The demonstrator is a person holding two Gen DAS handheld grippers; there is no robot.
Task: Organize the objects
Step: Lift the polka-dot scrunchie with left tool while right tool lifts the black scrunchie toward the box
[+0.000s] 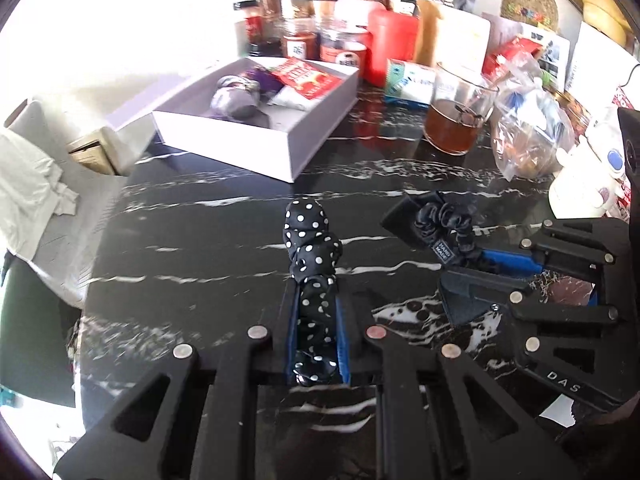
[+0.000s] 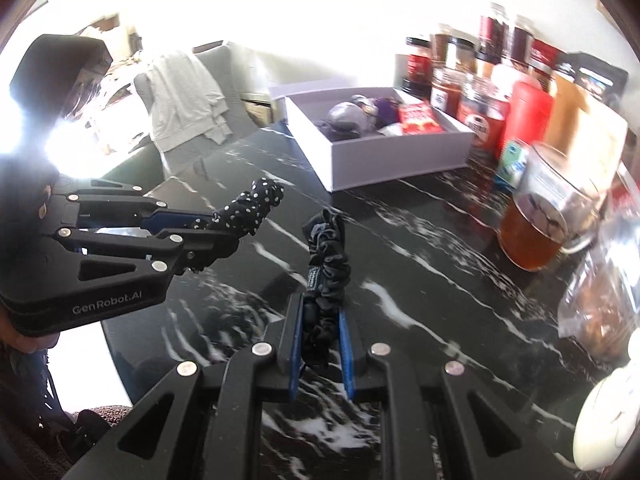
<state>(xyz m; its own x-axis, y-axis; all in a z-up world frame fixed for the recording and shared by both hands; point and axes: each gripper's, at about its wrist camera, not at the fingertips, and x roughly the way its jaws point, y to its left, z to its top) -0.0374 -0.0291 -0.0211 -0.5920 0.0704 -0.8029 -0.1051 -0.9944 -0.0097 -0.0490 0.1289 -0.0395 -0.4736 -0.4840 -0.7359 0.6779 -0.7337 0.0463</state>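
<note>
My left gripper (image 1: 316, 300) is shut on a black scrunchie with white polka dots (image 1: 310, 240) and holds it above the black marble table (image 1: 192, 264). It also shows in the right wrist view (image 2: 218, 226) with the dotted scrunchie (image 2: 250, 208). My right gripper (image 2: 320, 312) is shut on a plain black scrunchie (image 2: 328, 256) with a small label; it shows in the left wrist view (image 1: 476, 260) with that scrunchie (image 1: 444, 216). An open white box (image 1: 256, 148) (image 2: 384, 160) at the table's far side holds a purple scrunchie, a grey one and a red packet.
A glass mug of brown tea (image 1: 456, 120) (image 2: 540, 224), a clear plastic bag (image 1: 528, 132), several jars and a red canister (image 1: 390, 44) crowd the back and right. A grey chair with white cloth (image 1: 44, 192) stands left of the table. A white object (image 2: 608, 420) lies at right.
</note>
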